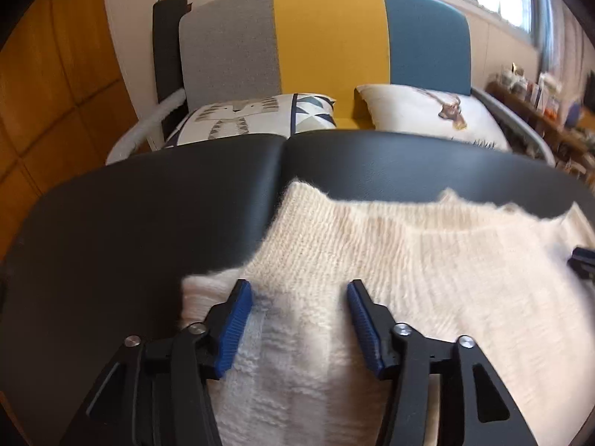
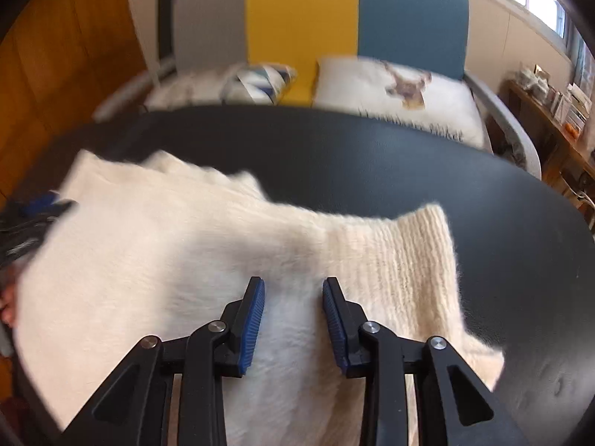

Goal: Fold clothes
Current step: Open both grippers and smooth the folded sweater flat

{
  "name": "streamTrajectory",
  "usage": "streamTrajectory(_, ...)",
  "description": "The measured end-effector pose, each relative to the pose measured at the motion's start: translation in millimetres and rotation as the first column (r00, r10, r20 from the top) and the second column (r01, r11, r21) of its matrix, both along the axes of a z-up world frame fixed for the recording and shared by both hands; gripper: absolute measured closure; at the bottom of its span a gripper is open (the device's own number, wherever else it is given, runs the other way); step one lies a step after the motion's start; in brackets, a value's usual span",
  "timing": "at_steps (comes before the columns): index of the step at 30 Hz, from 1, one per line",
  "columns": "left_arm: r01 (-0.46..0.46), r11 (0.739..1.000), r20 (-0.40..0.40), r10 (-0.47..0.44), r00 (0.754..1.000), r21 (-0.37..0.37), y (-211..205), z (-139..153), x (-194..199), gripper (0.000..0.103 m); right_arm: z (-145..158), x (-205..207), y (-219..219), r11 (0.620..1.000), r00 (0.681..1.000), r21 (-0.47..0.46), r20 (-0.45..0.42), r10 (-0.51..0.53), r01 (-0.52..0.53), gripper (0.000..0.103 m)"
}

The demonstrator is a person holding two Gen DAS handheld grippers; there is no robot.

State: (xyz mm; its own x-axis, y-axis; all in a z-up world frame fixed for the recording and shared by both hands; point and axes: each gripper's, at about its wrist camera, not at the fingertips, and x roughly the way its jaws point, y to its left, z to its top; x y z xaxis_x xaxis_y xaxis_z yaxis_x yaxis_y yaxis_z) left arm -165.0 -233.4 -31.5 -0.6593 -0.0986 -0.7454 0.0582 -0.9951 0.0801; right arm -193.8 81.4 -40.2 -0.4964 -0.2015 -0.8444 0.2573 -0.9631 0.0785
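Cream sweater (image 1: 372, 278) flat on black table (image 1: 148, 204), left tool (image 1: 299, 291) and right tool (image 2: 293, 288) both agape, gripping nothing

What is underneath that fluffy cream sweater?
The cream sweater lies on a black table, whose top shows bare around it. Whatever is directly beneath the knit is covered, so nothing else can be seen there.

Both wrist views angled down, sharing sweater (image 1: 372, 278)
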Motion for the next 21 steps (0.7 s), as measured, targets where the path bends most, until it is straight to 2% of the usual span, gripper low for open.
streamTrajectory(1,-0.012,1.0,-0.004,0.012,1.0,0.008,-6,-2,5,0.039,-4,-4,8,0.999,0.999,-0.038,0.008,-0.034,0.034,0.073)
streamTrajectory(2,-0.023,1.0,-0.009,0.023,1.0,0.016,-12,-5,9,0.031,-7,-7,18,0.992,0.997,-0.097,0.014,-0.075,0.076,0.075)
streamTrajectory(3,-0.035,0.999,-0.013,0.035,0.999,0.023,-17,-7,14,0.027,-8,-9,26,0.984,0.993,-0.138,0.016,-0.114,0.115,0.083)
streamTrajectory(4,-0.046,0.998,-0.017,0.047,0.999,0.031,-23,-10,18,0.022,-10,-10,32,0.975,0.99,-0.17,0.015,-0.14,0.141,0.085)
streamTrajectory(5,-0.061,0.995,-0.002,0.062,0.998,0.078,-31,-12,15,0.018,-11,-11,34,0.969,0.988,-0.195,0.014,-0.152,0.152,0.086)
streamTrajectory(8,-0.064,0.989,0.019,0.062,0.998,0.132,-37,-8,17,0.017,-7,-7,44,0.95,0.983,-0.256,0.016,-0.183,0.181,0.086)
streamTrajectory(10,-0.062,0.988,0.023,0.059,0.998,0.141,-38,0,25,0.018,5,5,49,0.935,0.977,-0.291,0.003,-0.212,0.204,0.08)
streamTrajectory(12,-0.098,0.983,0.001,0.099,0.995,0.157,-45,6,38,0.018,20,15,46,0.935,0.98,-0.307,-0.034,-0.196,0.177,0.073)
streamTrajectory(15,-0.124,0.974,-0.04,0.134,0.99,0.19,-54,13,56,0.018,31,31,29,0.963,0.99,-0.247,-0.065,-0.127,0.107,0.073)
streamTrajectory(16,-0.131,0.975,-0.05,0.142,0.989,0.179,-55,14,58,0.018,35,37,20,0.974,0.992,-0.214,-0.085,-0.094,0.074,0.073)
streamTrajectory(17,-0.139,0.976,-0.059,0.151,0.987,0.165,-56,15,61,0.018,37,44,13,0.983,0.992,-0.18,-0.108,-0.066,0.046,0.073)
streamTrajectory(21,-0.197,0.979,0.013,0.197,0.98,0.041,-61,-1,47,0.018,26,43,5,0.993,0.994,-0.109,-0.099,-0.055,0.044,0.075)
